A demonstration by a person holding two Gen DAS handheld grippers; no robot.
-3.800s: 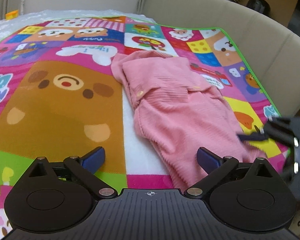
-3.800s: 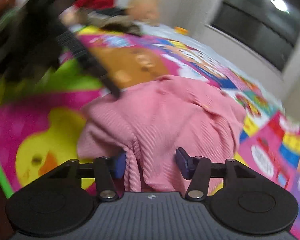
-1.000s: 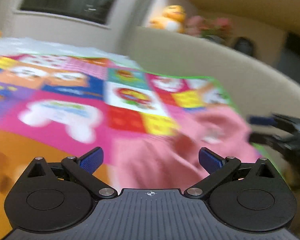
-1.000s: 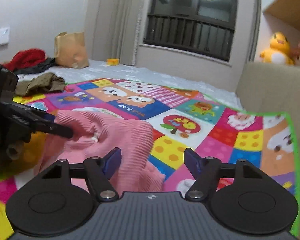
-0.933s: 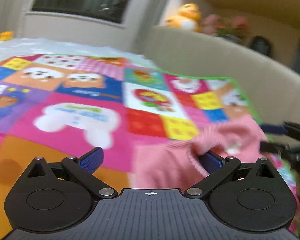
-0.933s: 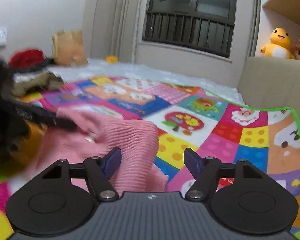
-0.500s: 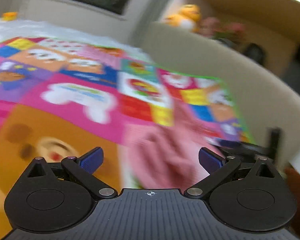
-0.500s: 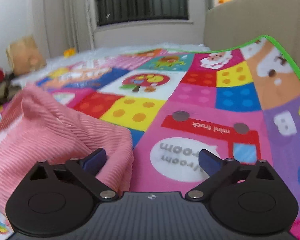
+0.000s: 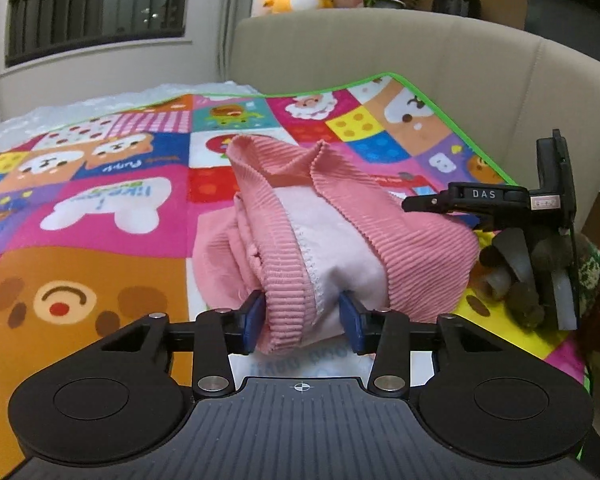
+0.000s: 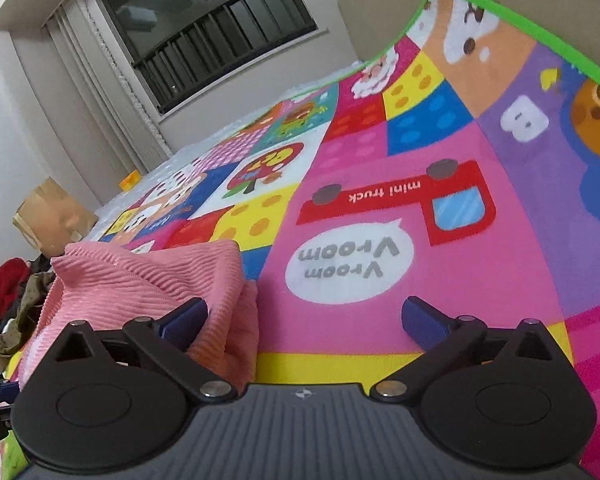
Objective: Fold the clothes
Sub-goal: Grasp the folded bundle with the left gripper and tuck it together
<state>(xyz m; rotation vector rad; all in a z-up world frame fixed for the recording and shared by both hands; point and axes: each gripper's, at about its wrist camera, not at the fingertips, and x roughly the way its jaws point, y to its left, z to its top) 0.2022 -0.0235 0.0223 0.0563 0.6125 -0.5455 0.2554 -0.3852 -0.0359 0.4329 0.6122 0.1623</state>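
Cartoon play mat (image 9: 100,216), patchwork squares, green edging, fills most of both views. Beige sofa back (image 9: 440,56) across the upper right of the left view. Pink ribbed garment (image 9: 340,220), bunched at centre frame on the mat, pale lining showing. Left gripper (image 9: 302,320): 2 blue pads pinched on the garment's near hem. Right gripper (image 10: 302,316): jaws spread wide, holding nothing, garment (image 10: 148,280) against its left pad at lower left.

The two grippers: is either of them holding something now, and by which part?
The left gripper is shut on the pink garment, at a bunched ribbed edge. The right gripper is open and holds nothing.
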